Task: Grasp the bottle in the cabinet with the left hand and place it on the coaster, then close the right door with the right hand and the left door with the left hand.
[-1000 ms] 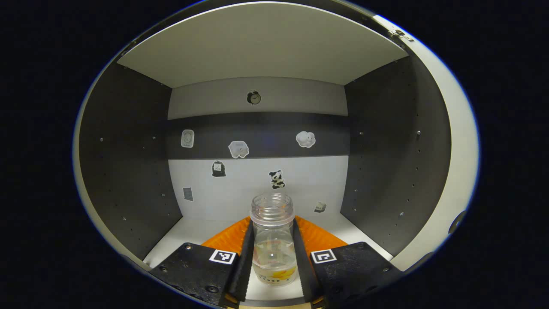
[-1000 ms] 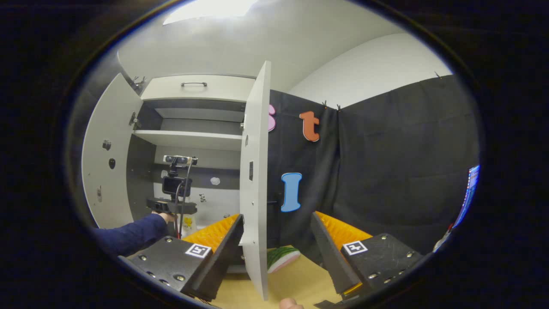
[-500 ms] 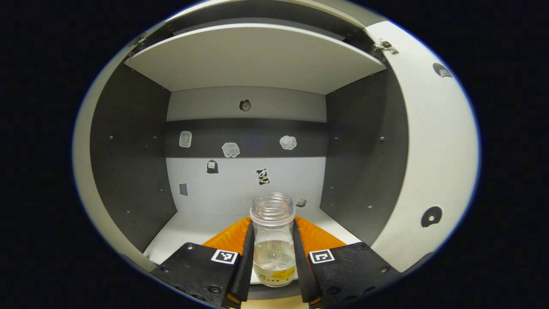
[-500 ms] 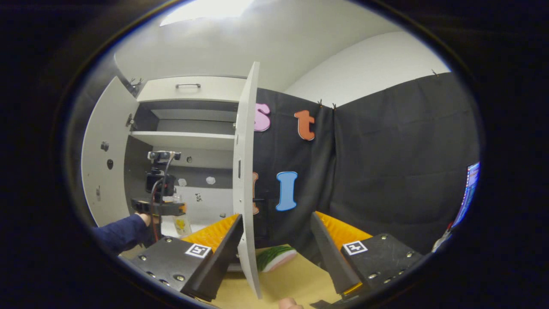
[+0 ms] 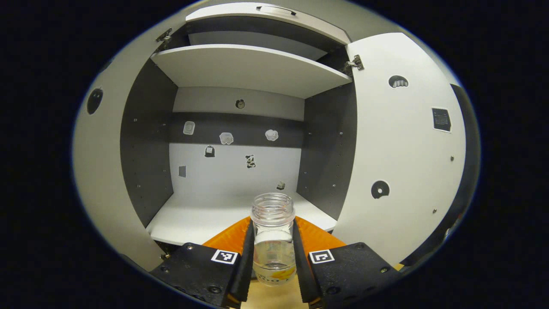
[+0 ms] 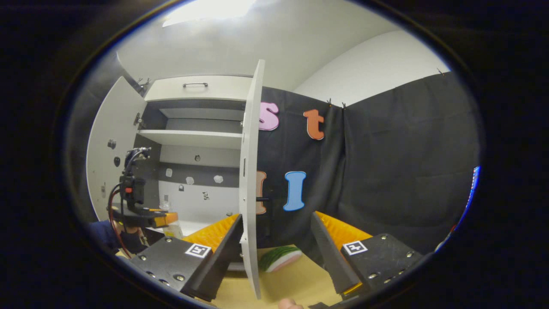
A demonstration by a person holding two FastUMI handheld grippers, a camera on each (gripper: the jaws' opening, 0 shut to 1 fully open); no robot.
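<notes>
One clear, lidless plastic bottle [image 5: 273,240] stands upright, mouth up, clamped by the left gripper [image 5: 272,257]; two white cabinet doors [image 5: 403,150] open; right gripper [image 6: 274,253] wide, empty.

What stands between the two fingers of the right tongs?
In the right gripper view, the edge of the open right door stands between them, with the right tongs spread wide.

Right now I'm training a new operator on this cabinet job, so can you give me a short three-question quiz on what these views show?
1. True or false: the left gripper has its jaws shut on the bottle.
2. What state is the right gripper in? A) shut on the door B) open C) shut on the coaster
3. Fill in: the bottle has no ____ on its mouth.

Key:
1. True; both jaws press its sides.
2. B; the right door stands edge-on between its spread jaws.
3. Cap.
</notes>
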